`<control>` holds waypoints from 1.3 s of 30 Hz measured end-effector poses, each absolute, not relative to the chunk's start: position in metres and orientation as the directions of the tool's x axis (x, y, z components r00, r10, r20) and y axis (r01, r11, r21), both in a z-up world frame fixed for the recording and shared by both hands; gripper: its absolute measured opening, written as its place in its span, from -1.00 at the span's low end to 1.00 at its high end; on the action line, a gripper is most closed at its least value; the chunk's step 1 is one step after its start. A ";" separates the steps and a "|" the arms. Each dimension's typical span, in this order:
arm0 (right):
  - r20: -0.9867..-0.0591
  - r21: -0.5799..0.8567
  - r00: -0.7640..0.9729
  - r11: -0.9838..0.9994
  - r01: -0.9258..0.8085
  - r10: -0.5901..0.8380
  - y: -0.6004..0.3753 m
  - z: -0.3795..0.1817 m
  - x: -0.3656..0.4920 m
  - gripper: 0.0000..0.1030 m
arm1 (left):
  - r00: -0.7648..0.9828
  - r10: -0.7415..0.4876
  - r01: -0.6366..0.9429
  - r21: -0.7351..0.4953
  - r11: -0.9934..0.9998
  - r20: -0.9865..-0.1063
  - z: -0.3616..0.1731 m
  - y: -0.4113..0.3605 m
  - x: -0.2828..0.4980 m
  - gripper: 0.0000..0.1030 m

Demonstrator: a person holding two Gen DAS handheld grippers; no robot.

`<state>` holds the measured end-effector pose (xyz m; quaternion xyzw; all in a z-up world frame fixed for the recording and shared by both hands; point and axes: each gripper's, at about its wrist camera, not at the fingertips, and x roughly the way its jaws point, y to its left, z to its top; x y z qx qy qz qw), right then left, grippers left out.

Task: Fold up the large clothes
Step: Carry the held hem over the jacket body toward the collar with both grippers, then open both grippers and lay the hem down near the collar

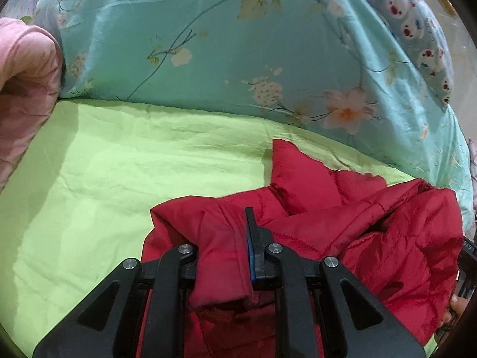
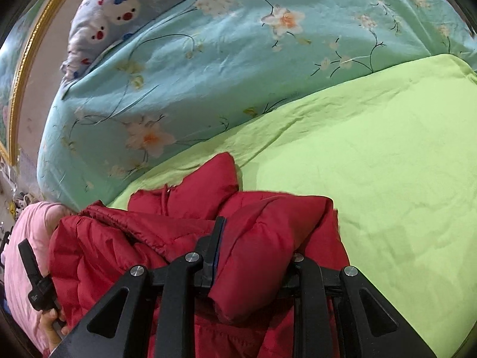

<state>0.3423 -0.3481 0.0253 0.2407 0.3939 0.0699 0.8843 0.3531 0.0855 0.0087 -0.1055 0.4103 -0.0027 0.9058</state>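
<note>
We see a red padded jacket bunched in a heap at the near edge of a lime-green sheet; in the left wrist view it fills the near right, in the right wrist view the same jacket fills the near left, so it lies between our two tools.

The left gripper has a thick roll of red fabric between its fingers; the jaws stand part-way apart and pinch that fold, the right finger with its blue pad pressed against the cloth, the left finger hidden under it.

The right gripper likewise holds a puffy fold of the jacket; its jaws are spread only as wide as the fold and clamp it, the left finger bare against the fabric, the right finger buried beneath the red bulge.

Beyond the sheet, on the far side, lies a turquoise floral quilt; a pale blue cloth with white animal faces rests on its far right; a pink cloth sits at the far left of the left view.

A gold frame edge curves along the far left of the right view.
</note>
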 end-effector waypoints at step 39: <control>-0.599 0.507 0.741 0.860 0.057 0.304 -0.373 0.047 0.333 0.28 | 0.647 -0.400 0.302 -0.265 0.916 -0.649 0.049 -0.002 0.245 0.37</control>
